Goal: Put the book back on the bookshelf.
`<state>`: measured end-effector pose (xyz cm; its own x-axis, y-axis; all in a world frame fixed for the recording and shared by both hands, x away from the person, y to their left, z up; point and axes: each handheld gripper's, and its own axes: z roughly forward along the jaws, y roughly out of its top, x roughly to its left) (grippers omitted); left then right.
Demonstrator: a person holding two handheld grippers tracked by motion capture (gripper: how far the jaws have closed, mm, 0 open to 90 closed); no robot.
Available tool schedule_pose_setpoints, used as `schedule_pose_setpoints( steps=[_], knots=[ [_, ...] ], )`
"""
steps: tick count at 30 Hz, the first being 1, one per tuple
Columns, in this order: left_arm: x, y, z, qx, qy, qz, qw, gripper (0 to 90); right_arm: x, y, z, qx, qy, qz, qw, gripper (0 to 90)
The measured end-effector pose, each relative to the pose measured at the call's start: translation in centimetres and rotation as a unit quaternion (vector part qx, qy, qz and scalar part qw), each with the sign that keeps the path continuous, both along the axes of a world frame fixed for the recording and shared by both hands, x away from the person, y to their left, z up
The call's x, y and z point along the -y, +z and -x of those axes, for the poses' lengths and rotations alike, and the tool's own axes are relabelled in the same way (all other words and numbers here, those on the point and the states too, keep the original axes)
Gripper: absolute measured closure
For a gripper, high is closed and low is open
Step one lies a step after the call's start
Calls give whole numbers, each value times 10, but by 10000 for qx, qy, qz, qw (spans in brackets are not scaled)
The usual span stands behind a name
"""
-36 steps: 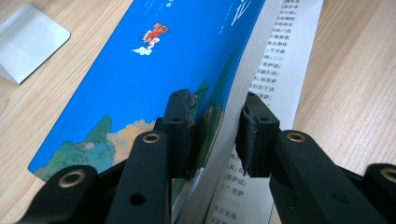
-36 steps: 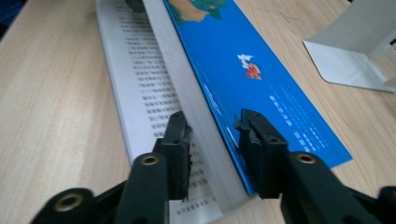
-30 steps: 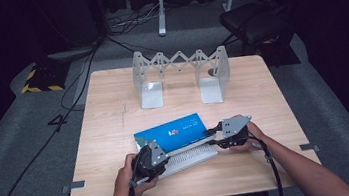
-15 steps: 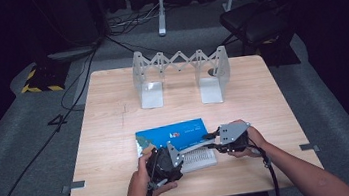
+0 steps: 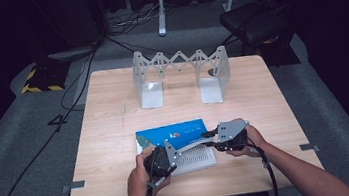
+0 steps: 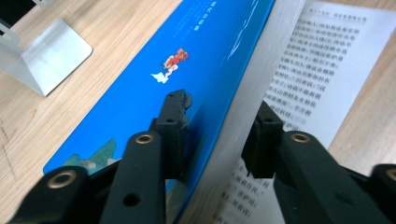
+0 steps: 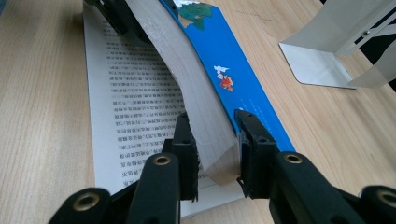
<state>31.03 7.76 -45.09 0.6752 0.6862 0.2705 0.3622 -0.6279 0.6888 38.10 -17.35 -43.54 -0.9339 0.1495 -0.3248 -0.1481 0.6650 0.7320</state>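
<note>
Currently, left gripper (image 5: 162, 161): we clamp the book's (image 5: 169, 133) page block and blue cover, jaws having just closed in.
Right gripper (image 5: 208, 139): pinched shut on that same block's corner.
Book: near the table's (image 5: 113, 110) front edge, spine running left-right.
Risk: uneven pull could tear pages, or the block slips free.

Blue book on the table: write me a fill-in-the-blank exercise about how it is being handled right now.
1. The blue book lies ____, a printed page facing up beside its lifted block of pages.
2. The right gripper is shut on that lifted block together with the ____ cover.
3. The left gripper has the same block between its fingers, which have just been ____.
4. Behind the book on the wooden table stands a folding metal ____.

Missing words: open; blue; closing; rack
</note>
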Motion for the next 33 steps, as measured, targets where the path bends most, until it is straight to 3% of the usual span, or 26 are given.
schedule_pose_setpoints(
  steps=[5,7,11,14,16,17,18,21,24,26,27,31,33],
  knots=[
    [4,3,-6,-15,-50,32,10000,624,-1,4,-1,14,35,31,10000,721],
    [8,6,-10,-51,-67,-51,10000,627,0,5,-3,7,57,22,10000,723],
    [12,7,-16,64,-230,-95,9997,683,5,7,-6,-34,-48,-35,10000,719],
    [13,11,-20,188,-307,-133,9993,699,11,7,-9,-117,-146,-205,9996,666],
    [11,13,-21,322,-289,-22,9991,717,18,9,-14,-184,-339,-446,9983,571],
    [6,13,-23,314,-262,155,9990,736,25,10,-19,-172,-612,-475,9968,514],
    [6,13,-23,314,-262,155,9990,742,25,10,-19,-172,-612,-475,9968,514],
    [1,12,-23,321,-270,333,9986,749,47,4,-32,-504,-975,-679,9916,431],
    [-4,12,-23,359,-270,551,9975,753,59,-12,-46,-562,-1296,-361,9893,407],
    [-11,14,-23,392,-259,786,9958,755,64,-23,-56,-856,-1368,-345,9863,406],
    [-13,14,-22,426,-254,867,9950,757,65,-27,-59,-887,-1422,-283,9854,406],
    [-21,12,-21,458,-142,1283,9906,759,62,-44,-68,-983,-1478,-237,9838,405],
    [-23,12,-20,466,-119,1398,9890,758,58,-52,-71,-952,-1421,-210,9850,402]
  ],
)
